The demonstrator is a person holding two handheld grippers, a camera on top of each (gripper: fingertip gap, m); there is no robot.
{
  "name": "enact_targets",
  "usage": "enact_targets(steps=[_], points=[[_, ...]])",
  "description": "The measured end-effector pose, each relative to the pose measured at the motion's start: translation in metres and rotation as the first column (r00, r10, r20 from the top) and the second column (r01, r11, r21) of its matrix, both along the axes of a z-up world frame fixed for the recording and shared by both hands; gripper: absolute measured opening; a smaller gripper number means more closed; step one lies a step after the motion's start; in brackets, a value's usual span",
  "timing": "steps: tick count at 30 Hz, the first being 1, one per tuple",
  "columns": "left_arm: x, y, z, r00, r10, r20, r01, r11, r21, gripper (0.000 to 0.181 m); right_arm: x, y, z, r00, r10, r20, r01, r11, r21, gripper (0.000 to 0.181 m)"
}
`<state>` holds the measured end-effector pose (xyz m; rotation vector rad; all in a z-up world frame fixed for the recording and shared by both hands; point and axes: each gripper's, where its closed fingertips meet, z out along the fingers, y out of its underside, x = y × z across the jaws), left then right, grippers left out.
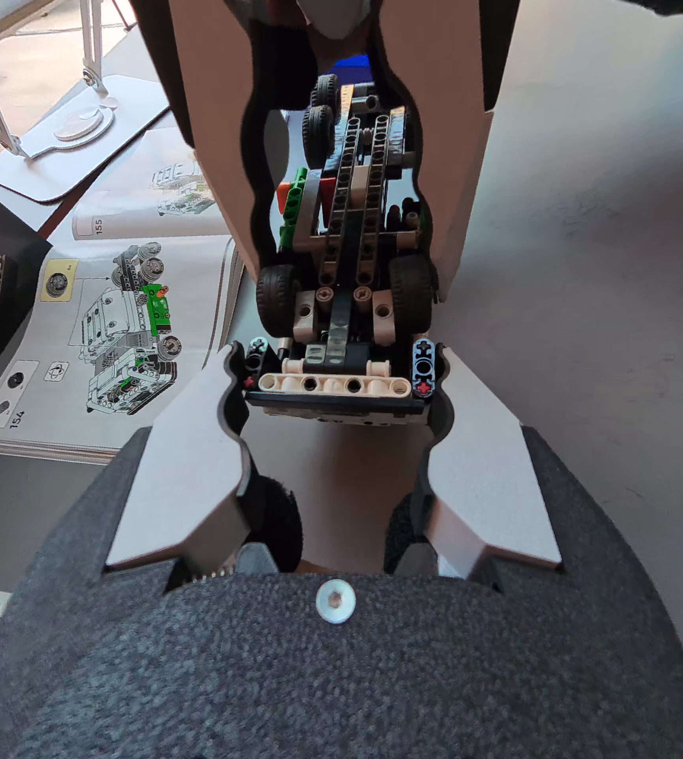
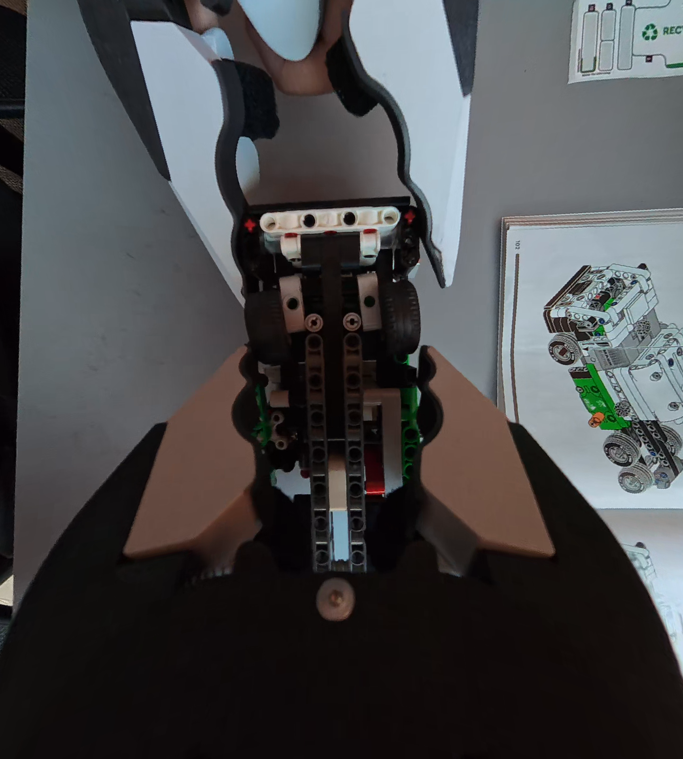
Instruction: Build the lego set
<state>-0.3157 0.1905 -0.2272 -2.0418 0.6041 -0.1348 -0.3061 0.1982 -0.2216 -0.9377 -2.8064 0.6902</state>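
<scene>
We hold the lego truck (image 1: 343, 263) belly-up in the air above the grey surface (image 1: 578, 246), one claw at each end. In the left wrist view, nearest to us, the left claw (image 1: 337, 386) is clenched on the truck's front end: its fingertips press the outer sides of the black bumper block, just beside the white beam (image 1: 333, 384) with its row of holes. Beyond that come the front wheels (image 1: 276, 297), then the two dark grey chassis beams (image 1: 348, 197) running straight away from this claw, then the rear wheels (image 1: 319, 127) on the left side only, as far as we can see. At the far end the right claw (image 1: 331, 123) grips the flanks of the truck's rear half.

The right wrist view tells the same from the other end — the right claw (image 2: 335, 394) is clamped on the green-sided mid-body, with the chassis tail reaching back between its fingers toward the camera.

So the truck's long axis runs claw to claw, and each claw looks straight down it. Any wheel must go on sideways, across that axis. We judge the rear right axles are the open spot, nearer the right claw, so one claw would have to let go.

On the surface to the left lies the open instruction booklet (image 1: 97, 328), near a white stand (image 1: 64, 139) farther off.
</scene>
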Motion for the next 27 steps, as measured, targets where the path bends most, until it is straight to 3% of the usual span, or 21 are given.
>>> enact_targets(steps=[3,9,11,14,19,23,27], points=[[0.0,-0.001,0.0,1.0,0.019,-0.002,-0.019,1.0,0.008,0.088,0.002,0.003,0.004,0.999,-0.025,-0.023,0.026,1.0,0.012,0.088],[-0.002,-0.002,0.001,0.998,0.056,0.011,-0.056,0.998,0.019,0.088,0.016,0.025,0.047,0.962,-0.18,-0.208,0.157,0.98,-0.119,0.083],[-0.003,-0.003,0.001,0.998,0.062,0.022,-0.062,0.998,0.018,0.087,0.029,0.04,0.046,0.927,-0.257,-0.272,0.233,0.965,-0.118,0.078],[-0.004,-0.004,0.0,0.997,0.069,0.043,-0.069,0.998,0.004,0.087,0.036,0.042,0.034,0.863,-0.336,-0.376,0.308,0.942,-0.133,0.085],[-0.003,-0.005,0.0,0.995,0.087,0.046,-0.088,0.996,0.008,0.086,0.027,0.03,0.028,0.78,-0.377,-0.5,0.355,0.924,-0.142,0.087],[-0.002,-0.006,-0.001,0.994,0.098,0.053,-0.098,0.995,0.011,0.086,0.021,0.033,0.02,0.766,-0.357,-0.534,0.378,0.923,-0.074,0.087],[-0.001,-0.008,0.0,0.993,0.101,0.058,-0.102,0.995,0.02,0.085,0.042,0.027,0.03,0.765,-0.385,-0.517,0.365,0.92,-0.144,0.087]])
